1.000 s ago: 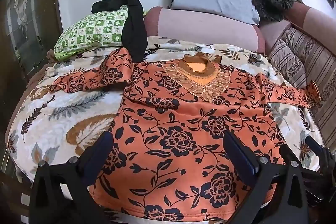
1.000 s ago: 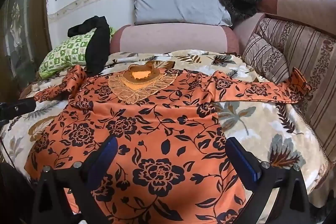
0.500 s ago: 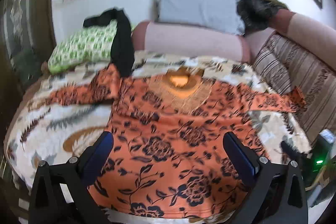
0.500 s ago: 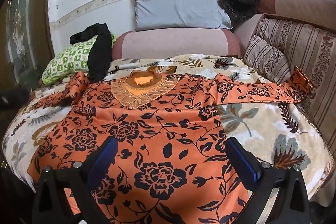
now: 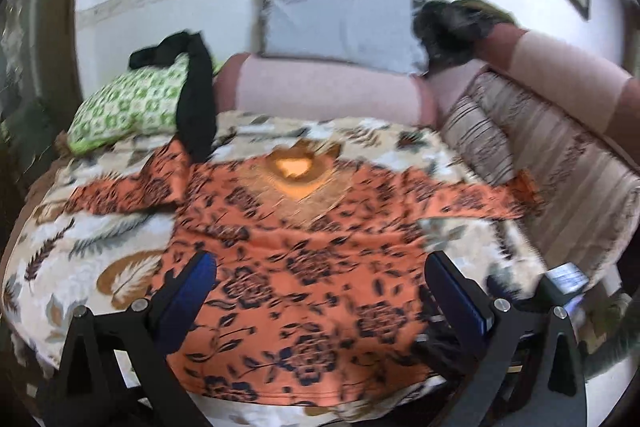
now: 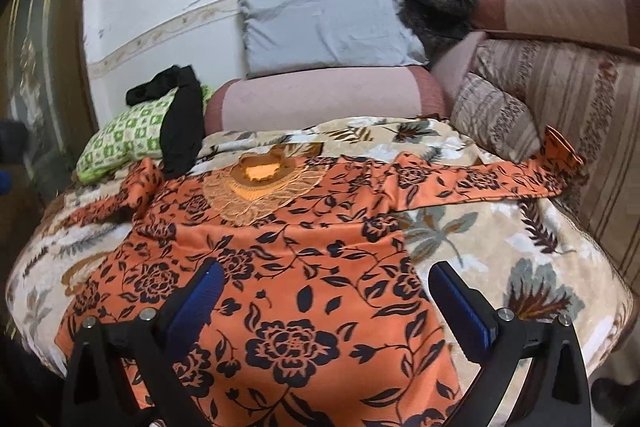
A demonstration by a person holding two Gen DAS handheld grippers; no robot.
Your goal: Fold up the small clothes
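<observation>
the orange floral top [image 5: 304, 267] lay spread flat, front up, on the leaf-patterned blanket [image 5: 80, 259] that covered the seat, its embroidered neckline [image 6: 260, 187] toward the back cushions. one sleeve [image 6: 480, 183] ran out to the right until its cuff touched the striped cushion [image 6: 500, 119]; the other sleeve [image 5: 120, 191] lay bunched to the left, near the green checked pillow [image 5: 124, 107]. a black garment [image 5: 196, 95] hung over that pillow, its lower end just beside the top's shoulder. a grey pillow [image 6: 324, 27] stood against the wall above the pink bolster [image 6: 320, 99].

the left gripper [image 5: 320, 287] hovered over the lower part of the top with its blue-padded fingers [image 5: 188, 291] spread wide and nothing between them. the right gripper [image 6: 324, 295] hung over the hem area likewise, fingers [image 6: 464, 307] wide apart and holding nothing. the left wrist view was blurred, so fine detail there could not be made out.
</observation>
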